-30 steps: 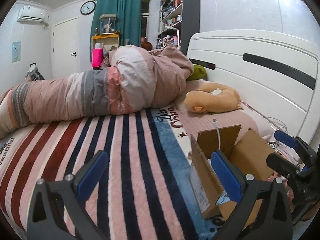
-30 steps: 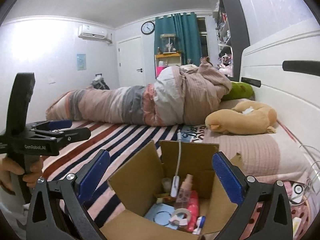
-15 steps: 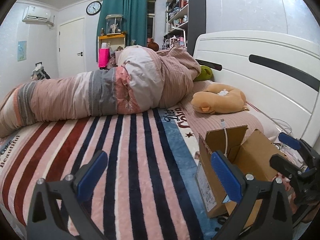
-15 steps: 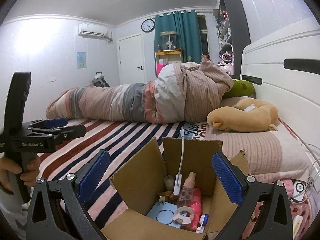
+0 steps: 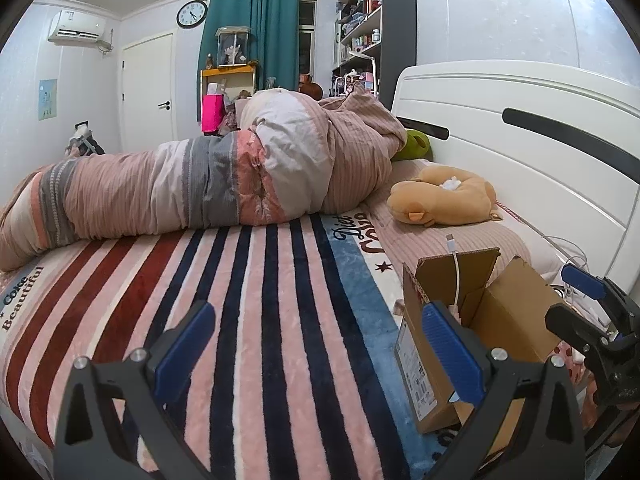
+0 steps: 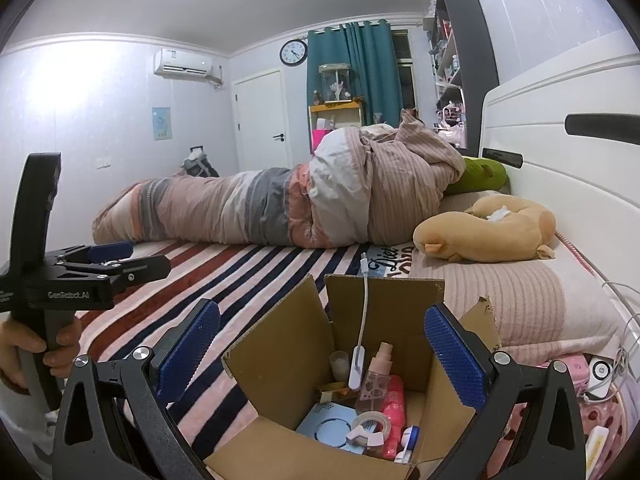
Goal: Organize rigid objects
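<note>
Box: cardboard box [image 6: 280, 364] sitting open on striped blanket [image 5: 260, 300], holding tape roll [image 6: 372, 426], spray bottle [image 6: 378, 376], pink pack [image 6: 394, 408] | Tongs: right gripper [image 6: 320, 344] hovering above box, left gripper [image 5: 316, 344] beside it, both spread, carrying nothing | Progress: items lying boxed; small things beyond box, possibly leftovers, blurring.

Striped bed [image 5: 280, 320], cardboard box [image 6: 280, 352], rolled quilt [image 5: 208, 184], plush toy [image 5: 444, 200]

Both tongs draw back from the box [image 6: 332, 364]: the right tongs [image 6: 322, 350] rise above its open top, while the left tongs [image 5: 320, 346] ease back, showing more striped bed [image 5: 256, 300].
</note>
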A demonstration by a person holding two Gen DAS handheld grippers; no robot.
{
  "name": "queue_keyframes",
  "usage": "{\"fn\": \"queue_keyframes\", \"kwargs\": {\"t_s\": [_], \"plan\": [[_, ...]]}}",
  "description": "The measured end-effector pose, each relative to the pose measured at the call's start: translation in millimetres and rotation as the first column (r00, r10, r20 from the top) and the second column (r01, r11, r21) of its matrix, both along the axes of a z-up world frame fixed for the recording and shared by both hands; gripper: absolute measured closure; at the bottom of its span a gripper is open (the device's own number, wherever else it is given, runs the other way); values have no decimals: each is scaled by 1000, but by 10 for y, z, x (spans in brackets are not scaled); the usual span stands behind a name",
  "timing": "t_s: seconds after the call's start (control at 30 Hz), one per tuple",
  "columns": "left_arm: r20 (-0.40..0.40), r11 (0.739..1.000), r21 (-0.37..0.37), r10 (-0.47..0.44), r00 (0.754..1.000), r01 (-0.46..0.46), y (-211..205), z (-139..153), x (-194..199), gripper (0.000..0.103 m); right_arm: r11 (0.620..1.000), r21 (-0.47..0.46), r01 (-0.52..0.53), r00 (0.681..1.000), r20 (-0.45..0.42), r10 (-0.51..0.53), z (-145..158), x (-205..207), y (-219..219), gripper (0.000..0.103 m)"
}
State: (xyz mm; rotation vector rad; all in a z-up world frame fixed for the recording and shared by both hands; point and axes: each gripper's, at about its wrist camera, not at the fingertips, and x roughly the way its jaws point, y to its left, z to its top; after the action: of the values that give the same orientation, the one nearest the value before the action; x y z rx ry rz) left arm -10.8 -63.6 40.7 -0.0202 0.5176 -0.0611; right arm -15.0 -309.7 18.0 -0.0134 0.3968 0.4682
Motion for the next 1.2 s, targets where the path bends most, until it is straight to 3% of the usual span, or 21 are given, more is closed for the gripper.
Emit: {"fn": "queue_keyframes", "kwargs": {"t_s": [1.2], "plan": [[-1,1000,-4,6,1000,-6,-69,28,-60,1,999,27,41,999,-15,-41,-7,-126,152,0]]}}
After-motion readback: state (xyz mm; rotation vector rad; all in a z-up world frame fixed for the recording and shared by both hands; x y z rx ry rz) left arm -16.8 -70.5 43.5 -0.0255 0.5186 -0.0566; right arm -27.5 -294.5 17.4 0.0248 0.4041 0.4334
